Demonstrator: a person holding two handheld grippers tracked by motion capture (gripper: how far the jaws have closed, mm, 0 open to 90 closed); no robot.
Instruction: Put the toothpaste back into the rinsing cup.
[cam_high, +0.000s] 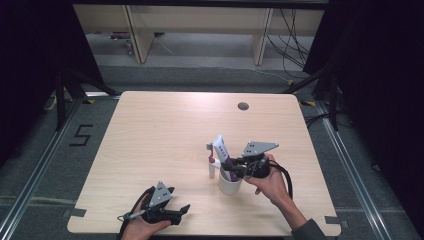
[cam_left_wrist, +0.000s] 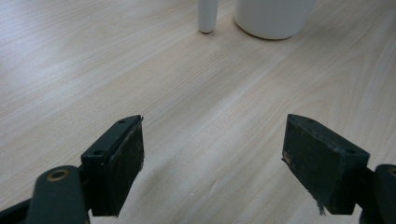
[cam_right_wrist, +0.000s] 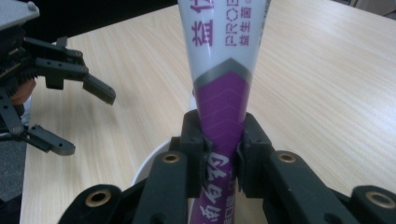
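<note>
A white and purple toothpaste tube (cam_high: 220, 146) stands tilted in a white cup (cam_high: 230, 185) right of the table's middle. My right gripper (cam_high: 228, 164) is shut on the tube's purple lower part just above the cup's rim. In the right gripper view the tube (cam_right_wrist: 229, 84) is pinched between the two pads of my right gripper (cam_right_wrist: 224, 140), with the cup rim (cam_right_wrist: 147, 163) below. A white handle (cam_high: 212, 165) with a grey head stands upright against the cup's left side. My left gripper (cam_high: 179, 200) rests near the front edge, open and holding nothing. In the left gripper view its jaws (cam_left_wrist: 212, 158) point toward the cup (cam_left_wrist: 273, 18) and the handle (cam_left_wrist: 207, 16).
The light wooden table (cam_high: 165, 130) has a round cable hole (cam_high: 243, 106) near its far edge. Dark curtains flank both sides, with cables on the floor behind. In the right gripper view the left gripper (cam_right_wrist: 70, 112) shows farther off at the left.
</note>
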